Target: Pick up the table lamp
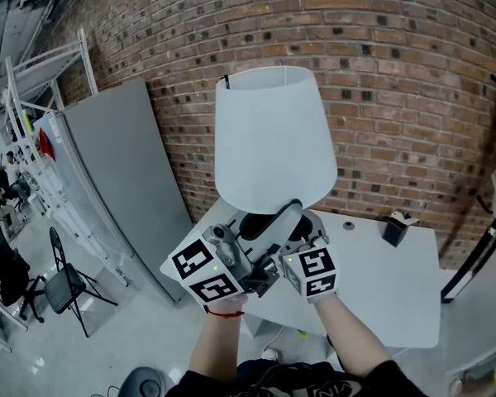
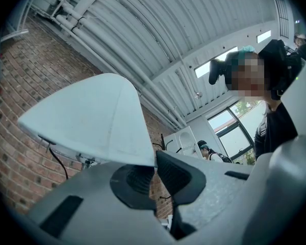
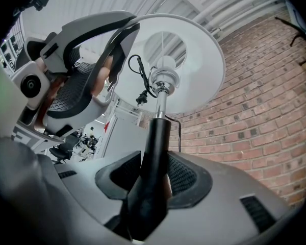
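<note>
Head view: holding table lamp point(image 1: 273, 143) aloft above near edge of white surface point(image 1: 388, 296), before brick wall point(image 1: 397, 81); reaching under white shade point(image 1: 269, 118) with left hand-held gripper point(image 1: 283, 215) and right hand-held gripper point(image 1: 312, 222), side by side.

Left gripper view: pinching lower rim of shade point(image 2: 92, 121) between nearly closed jaws.

Right gripper view: clamping black stem point(image 3: 154, 147) tight between both pads, jaws closed on it; looking up into shade at socket point(image 3: 164, 78) and black cord point(image 3: 137, 83).

table lamp point(image 1: 273, 139) | white conical shade, black stem | held aloft
</note>
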Demonstrator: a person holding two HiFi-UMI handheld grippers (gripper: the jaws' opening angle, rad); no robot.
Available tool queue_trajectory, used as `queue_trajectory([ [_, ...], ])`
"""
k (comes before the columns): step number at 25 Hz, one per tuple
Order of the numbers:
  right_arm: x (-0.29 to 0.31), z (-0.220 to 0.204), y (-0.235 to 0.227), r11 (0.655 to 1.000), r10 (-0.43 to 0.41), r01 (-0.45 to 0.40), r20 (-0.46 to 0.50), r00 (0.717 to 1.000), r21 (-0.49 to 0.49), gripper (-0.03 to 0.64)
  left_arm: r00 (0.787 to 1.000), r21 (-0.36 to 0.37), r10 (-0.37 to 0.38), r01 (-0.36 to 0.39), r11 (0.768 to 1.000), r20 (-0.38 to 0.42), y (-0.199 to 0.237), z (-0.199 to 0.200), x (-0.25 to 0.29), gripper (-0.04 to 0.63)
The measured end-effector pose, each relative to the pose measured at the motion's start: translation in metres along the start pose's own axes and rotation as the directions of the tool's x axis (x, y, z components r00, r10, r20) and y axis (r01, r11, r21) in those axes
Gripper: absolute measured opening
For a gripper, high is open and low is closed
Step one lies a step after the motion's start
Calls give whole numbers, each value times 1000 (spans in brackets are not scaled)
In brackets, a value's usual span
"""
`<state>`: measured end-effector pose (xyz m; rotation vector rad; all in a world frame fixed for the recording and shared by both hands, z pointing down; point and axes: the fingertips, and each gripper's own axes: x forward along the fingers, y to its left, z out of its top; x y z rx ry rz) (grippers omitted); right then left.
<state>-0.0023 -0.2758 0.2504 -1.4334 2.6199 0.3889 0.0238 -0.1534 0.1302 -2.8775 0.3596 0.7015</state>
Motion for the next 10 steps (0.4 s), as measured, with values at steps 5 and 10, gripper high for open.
queue_trajectory([
  [5,-3,0,1,1000,-1,1,0,1000,-2,160,1000,-2,1,-1,1000,0,-3,0,-1,21],
  [10,-5,5,1,1000,-10,10,1,1000,-7,160,1000,-3,1,-1,1000,2,-6,2,-1,21],
])
